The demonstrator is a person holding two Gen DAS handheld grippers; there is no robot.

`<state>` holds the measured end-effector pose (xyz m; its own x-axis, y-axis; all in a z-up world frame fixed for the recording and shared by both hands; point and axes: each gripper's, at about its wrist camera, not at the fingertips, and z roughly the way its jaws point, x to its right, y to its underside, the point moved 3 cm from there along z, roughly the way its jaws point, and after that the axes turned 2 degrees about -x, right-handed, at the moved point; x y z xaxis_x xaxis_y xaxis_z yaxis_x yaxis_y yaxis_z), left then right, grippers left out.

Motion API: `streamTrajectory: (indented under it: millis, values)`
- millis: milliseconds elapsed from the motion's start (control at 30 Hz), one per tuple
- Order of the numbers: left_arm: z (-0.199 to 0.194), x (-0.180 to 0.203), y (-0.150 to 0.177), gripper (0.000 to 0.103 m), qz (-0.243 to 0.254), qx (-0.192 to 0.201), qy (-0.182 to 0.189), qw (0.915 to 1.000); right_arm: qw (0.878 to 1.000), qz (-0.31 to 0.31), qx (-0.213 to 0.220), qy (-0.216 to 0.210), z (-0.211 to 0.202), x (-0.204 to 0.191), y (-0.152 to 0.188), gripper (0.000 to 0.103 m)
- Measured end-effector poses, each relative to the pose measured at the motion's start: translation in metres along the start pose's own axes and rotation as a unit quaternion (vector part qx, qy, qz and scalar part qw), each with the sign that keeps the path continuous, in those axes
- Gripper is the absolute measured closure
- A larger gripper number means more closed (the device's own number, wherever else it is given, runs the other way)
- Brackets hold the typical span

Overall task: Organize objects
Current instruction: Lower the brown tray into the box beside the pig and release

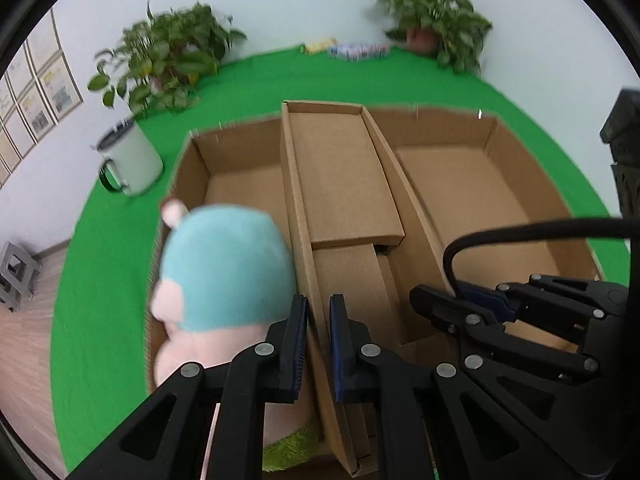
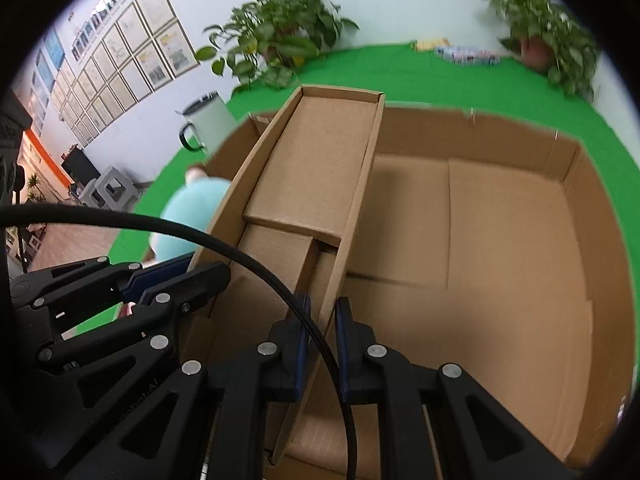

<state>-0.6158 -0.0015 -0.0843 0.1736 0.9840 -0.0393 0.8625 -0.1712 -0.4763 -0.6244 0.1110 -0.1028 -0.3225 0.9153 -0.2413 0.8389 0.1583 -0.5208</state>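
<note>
Cardboard is what both grippers are busy with: a long narrow tray (image 1: 340, 184) stands lengthwise inside the big open box (image 1: 460, 184), splitting it into a left and a right bay. The left gripper (image 1: 319, 344) has its jaws closed to a narrow gap on the tray's left side wall, one pad on each face of it. The right gripper (image 2: 322, 344) pinches the tray's right wall the same way, near the end closest to me. Inside the tray lie two flat cardboard pieces, the farther one overlapping the nearer. A plush toy (image 1: 224, 276) with a teal top and pink body sits in the left bay, pressed up against the tray's wall; the motion blur makes its face hard to read. The right bay shows bare cardboard floor. Everything rests on a green cloth (image 1: 104, 280). A pale mug (image 1: 130, 160) with a dark handle stands on the cloth just left of the box, and two potted plants (image 1: 168, 56) sit along the far wall.
</note>
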Motion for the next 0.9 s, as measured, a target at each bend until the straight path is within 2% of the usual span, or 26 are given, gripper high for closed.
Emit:
streamTrajectory:
  millis: [200, 533, 600, 667, 800, 900]
  values:
    - [0.027, 0.003, 0.033, 0.095, 0.003, -0.030, -0.001, 0.9995, 0.999, 0.010, -0.031, -0.001, 0.016, 0.005, 0.014, 0.092]
    - [0.019, -0.018, 0.034, 0.092, -0.008, -0.029, -0.009, 0.9995, 0.999, 0.006, -0.032, -0.005, 0.016, -0.004, 0.017, 0.090]
    - [0.011, -0.021, 0.042, 0.093, -0.017, -0.024, -0.014, 0.9995, 0.999, -0.009, -0.030, -0.008, 0.017, -0.010, 0.018, 0.089]
    - [-0.002, -0.023, 0.048, 0.093, -0.028, 0.001, 0.015, 0.9995, 0.999, -0.015, -0.037, 0.004, 0.020, -0.015, 0.020, 0.089]
    - [-0.020, -0.029, 0.055, 0.093, -0.037, 0.017, 0.019, 0.9990, 0.999, 0.002, -0.036, 0.002, 0.022, -0.010, 0.021, 0.089]
    - [-0.030, -0.034, 0.063, 0.093, -0.045, 0.023, 0.026, 0.9984, 0.999, -0.011, -0.037, 0.016, 0.023, -0.013, 0.020, 0.089]
